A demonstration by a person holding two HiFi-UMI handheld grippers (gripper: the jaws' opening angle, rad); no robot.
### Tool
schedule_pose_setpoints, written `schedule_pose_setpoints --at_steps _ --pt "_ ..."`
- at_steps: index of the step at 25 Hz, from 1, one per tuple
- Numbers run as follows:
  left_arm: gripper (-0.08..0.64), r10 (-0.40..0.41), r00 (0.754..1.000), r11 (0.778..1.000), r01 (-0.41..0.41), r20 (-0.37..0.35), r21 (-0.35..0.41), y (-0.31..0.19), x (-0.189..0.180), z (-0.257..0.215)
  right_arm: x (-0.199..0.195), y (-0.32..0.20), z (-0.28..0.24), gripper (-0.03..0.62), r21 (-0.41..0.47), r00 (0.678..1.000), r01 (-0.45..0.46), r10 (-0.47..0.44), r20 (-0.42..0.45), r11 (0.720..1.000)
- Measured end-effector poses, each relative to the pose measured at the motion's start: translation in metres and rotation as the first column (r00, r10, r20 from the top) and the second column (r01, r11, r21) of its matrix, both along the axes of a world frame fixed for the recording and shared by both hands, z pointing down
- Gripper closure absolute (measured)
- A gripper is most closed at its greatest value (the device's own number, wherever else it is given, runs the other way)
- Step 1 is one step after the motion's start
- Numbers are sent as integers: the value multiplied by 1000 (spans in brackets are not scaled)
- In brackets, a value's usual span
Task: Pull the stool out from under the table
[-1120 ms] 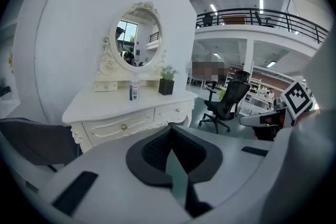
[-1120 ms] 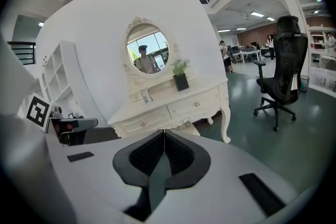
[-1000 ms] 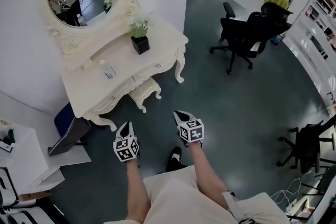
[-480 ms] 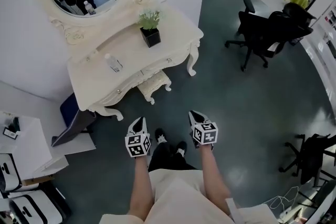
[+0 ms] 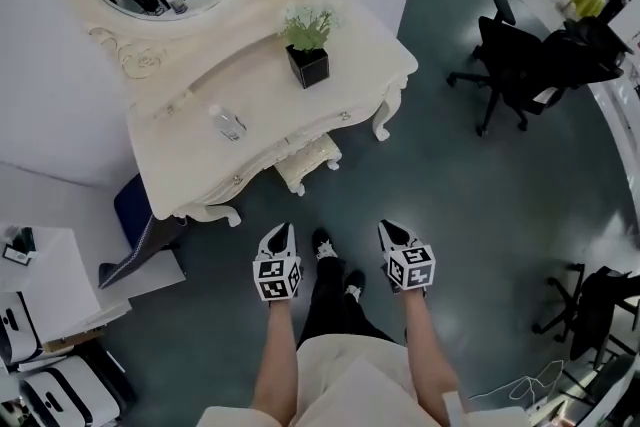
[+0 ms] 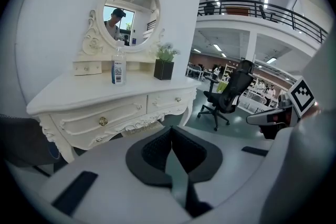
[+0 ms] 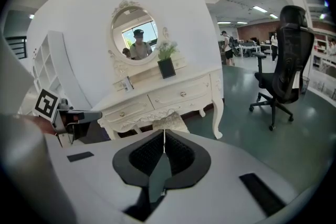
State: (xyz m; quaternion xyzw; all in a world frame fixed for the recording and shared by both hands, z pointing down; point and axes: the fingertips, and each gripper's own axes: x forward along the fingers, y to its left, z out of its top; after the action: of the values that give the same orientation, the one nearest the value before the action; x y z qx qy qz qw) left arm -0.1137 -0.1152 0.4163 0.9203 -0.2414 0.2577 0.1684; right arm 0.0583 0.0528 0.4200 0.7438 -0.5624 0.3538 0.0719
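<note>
Stool [image 5: 308, 162] sits tucked beneath the tabletop [image 5: 190, 170] with only its front edge and legs showing. It is ahead of and between both tools, well apart from them. The left hand-held gripper [image 5: 283, 233] and right hand-held gripper [image 5: 391, 228] have their jaws pressed together and hold nothing, probably because the stool is not yet within reach.

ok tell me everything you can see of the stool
The stool is small and cream-white, matching the table. It has a carved, scalloped frame, short curled legs and a pale patterned seat pad, clearest in the right gripper view. It stands upright on the dark floor, tucked mostly under the table's drawers, so from above only its front edge and two legs show. Nothing but the floor appears to touch it.
</note>
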Motion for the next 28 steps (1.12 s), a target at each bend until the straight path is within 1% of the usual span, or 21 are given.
schedule_pose_setpoints --at_steps 4,7,11,14,17,23,25,28 --pt "545 -7 1000 1000 7 11 5 -33 0 29 0 -32 22 546 -24 997 67 -68 -37 997" --pt "545 1 1000 1000 -1 31 2 -48 -2 59 5 -56 46 546 -31 994 96 -98 -52 995" --pt "545 20 997 999 -18 74 -30 -56 -7 110 16 -82 89 546 -54 989 129 -133 -68 990" --pt "545 31 994 998 -25 103 -53 -65 -6 148 27 -100 121 546 -69 986 144 -149 -68 987" --pt "545 23 993 997 -14 117 -79 -76 -3 181 35 -115 152 546 -90 981 177 -184 -65 980" --pt "543 22 989 991 -3 144 -133 -100 5 234 48 -144 212 545 -144 969 238 -245 -32 961" --pt "543 40 987 989 -17 153 -147 -107 11 249 55 -156 228 545 -152 965 253 -260 -28 955" --pt "543 92 981 984 -63 173 -166 -113 23 270 64 -176 251 545 -159 953 291 -300 -33 943"
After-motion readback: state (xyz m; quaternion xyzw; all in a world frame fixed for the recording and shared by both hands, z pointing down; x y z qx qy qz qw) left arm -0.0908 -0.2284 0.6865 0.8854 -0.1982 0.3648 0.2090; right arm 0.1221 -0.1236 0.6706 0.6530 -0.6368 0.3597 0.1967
